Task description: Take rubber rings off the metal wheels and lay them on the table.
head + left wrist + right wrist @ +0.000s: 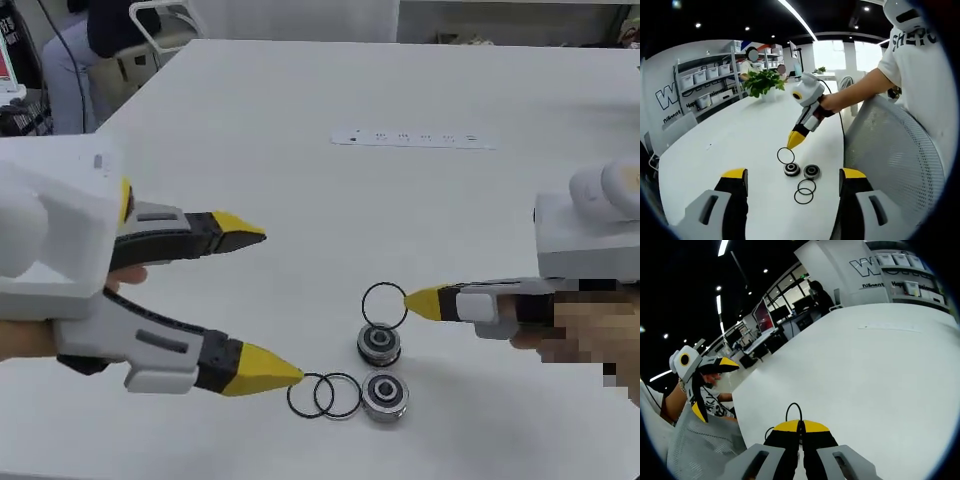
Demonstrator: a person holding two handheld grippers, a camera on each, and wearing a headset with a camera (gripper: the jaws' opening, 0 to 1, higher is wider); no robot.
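Where the head view looks down, a smooth white table (300,180) carries a flat white power strip (412,138) and two round steel wheels (380,343) close together. Two thin black rubber rings (333,395) lie overlapped just beside the nearer wheel. The left gripper (282,303) hangs with its yellow-tipped fingers spread wide.

In the left gripper view, shelves (705,82) of bins and a leafy plant (762,82) stand beyond the table.

In the right gripper view, the right gripper (800,426) has its fingers pressed together, pinching a third ring (788,412) whose loop sticks out past the tips.

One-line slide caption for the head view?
Right gripper holds one rubber ring beside two metal wheels; two more rings lie on the table by the open left gripper.
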